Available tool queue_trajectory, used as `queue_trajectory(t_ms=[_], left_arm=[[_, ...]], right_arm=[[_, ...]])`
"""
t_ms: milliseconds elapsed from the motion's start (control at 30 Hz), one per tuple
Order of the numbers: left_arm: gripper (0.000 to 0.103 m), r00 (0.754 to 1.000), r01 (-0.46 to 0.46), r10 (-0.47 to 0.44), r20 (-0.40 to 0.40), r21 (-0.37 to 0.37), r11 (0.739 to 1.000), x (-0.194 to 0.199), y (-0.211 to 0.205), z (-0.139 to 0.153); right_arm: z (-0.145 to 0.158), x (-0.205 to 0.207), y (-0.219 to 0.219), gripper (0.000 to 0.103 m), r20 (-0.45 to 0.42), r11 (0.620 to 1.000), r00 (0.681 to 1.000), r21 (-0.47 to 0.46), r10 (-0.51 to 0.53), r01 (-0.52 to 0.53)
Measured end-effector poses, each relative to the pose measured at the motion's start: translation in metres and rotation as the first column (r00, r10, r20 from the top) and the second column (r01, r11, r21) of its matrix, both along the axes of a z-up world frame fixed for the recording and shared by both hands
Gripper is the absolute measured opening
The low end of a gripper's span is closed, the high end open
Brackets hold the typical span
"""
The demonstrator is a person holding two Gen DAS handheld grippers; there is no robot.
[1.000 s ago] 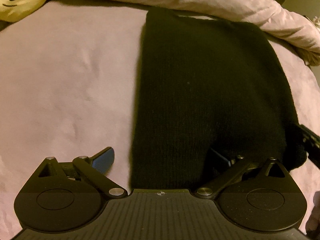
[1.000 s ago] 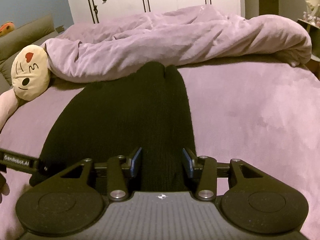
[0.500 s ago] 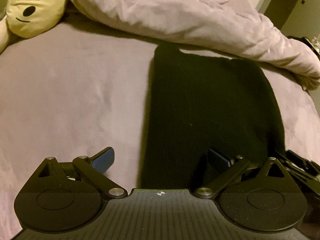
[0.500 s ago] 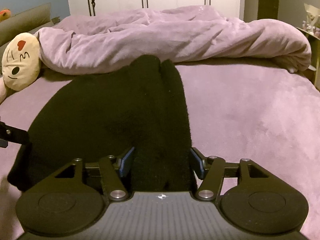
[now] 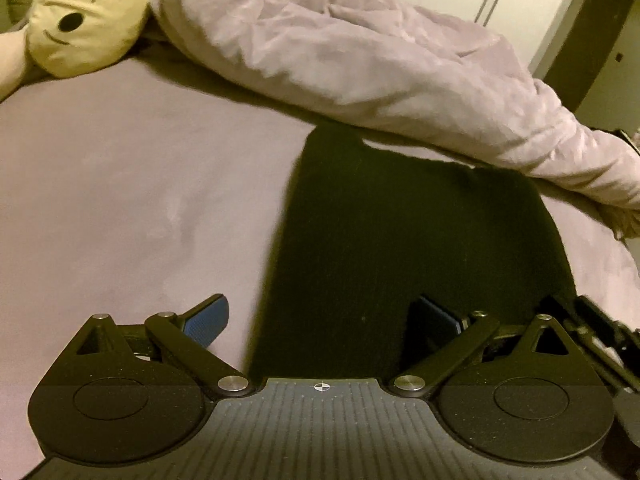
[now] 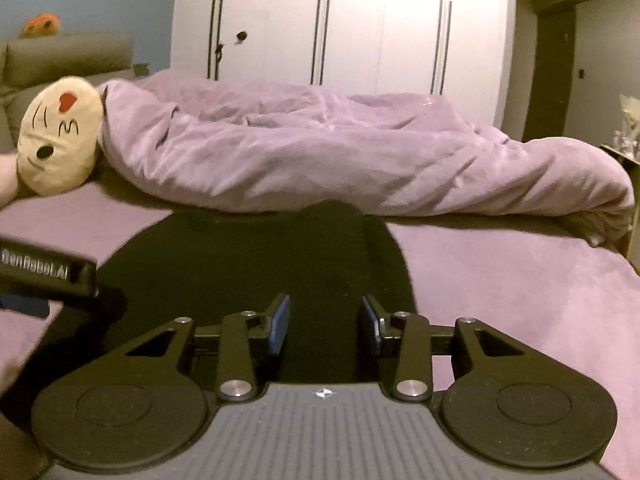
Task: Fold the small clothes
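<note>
A black knit garment (image 5: 404, 236) lies flat on the purple bed sheet (image 5: 120, 200); it also shows in the right wrist view (image 6: 256, 268). My left gripper (image 5: 320, 320) is wide open, its left pad over the sheet and its right pad over the garment's near left edge. My right gripper (image 6: 324, 326) is open, its jaws either side of the garment's near right edge. The fabric runs between the pads of both; whether they touch it is unclear. The left gripper's body (image 6: 44, 276) shows at the left of the right wrist view.
A bunched purple duvet (image 6: 340, 160) lies across the bed behind the garment. A cream plush with a drawn face (image 6: 60, 136) sits at the far left. White wardrobe doors (image 6: 340, 28) stand behind the bed. The bed's right edge (image 6: 628, 256) is near.
Both views have tilted up, showing more duvet and wardrobe. The right jaws opened at half a second ago, then narrowed a little. The left gripper has stayed wide open.
</note>
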State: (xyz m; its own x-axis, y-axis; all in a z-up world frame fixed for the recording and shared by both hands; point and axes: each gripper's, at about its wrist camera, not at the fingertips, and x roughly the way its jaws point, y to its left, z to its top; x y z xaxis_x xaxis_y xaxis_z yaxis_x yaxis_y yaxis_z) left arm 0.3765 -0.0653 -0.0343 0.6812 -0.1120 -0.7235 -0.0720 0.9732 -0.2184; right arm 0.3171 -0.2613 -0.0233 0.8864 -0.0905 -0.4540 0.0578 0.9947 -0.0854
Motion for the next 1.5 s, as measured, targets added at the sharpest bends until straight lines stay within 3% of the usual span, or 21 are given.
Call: queue_trajectory(t_ms=[167,333,600,833,967,1100,1233,1500], left_arm=[[0.103,0.999,0.032,-0.032,-0.024,-0.005,0.999,0.013,-0.003,-0.014],[0.103,0.996,0.085,-0.085,-0.003,0.039,0.996,0.018,-0.007,-0.021],[0.103,0.996,0.091,-0.091,-0.010,0.010,0.996,0.005,0.006,-0.004],[0.103,0.994,0.106,-0.106,0.004,0.040,0.994,-0.018,0.010,-0.004],[0.103,0.996,0.087,-0.087,-0.005,-0.021,0.996,-0.013,0.014,-0.014],[0.103,0.995,0.095,-0.094,0.036,-0.014,0.995,-0.016,0.011,-0.020],[0.103,0.995,0.084,-0.081,0.051,-0.059,0.995,-0.017,0.015,-0.026],[0.103,0.990,0.080,-0.068,0.122,-0.093,0.992,-0.027,0.020,-0.037]], right_arm=[[-0.026,0.006,-0.005,0.038,-0.027,0.999,1.000,-0.039,-0.014,0.013],[-0.041,0.012,-0.010,0.039,-0.020,0.998,1.000,-0.060,-0.008,0.007],[-0.024,0.010,-0.020,0.044,-0.047,1.000,0.999,0.018,0.001,0.000],[-0.015,-0.019,-0.012,0.049,-0.087,0.999,0.996,0.013,-0.028,0.029],[-0.030,-0.019,-0.021,0.061,-0.066,0.998,0.997,0.044,-0.039,0.041],[-0.040,-0.020,-0.026,0.069,-0.022,0.998,0.999,0.046,-0.033,0.034],[-0.046,-0.023,-0.029,0.075,0.010,0.998,0.999,0.046,-0.034,0.034],[-0.051,-0.023,-0.029,0.076,0.044,0.999,0.998,0.028,-0.033,0.032]])
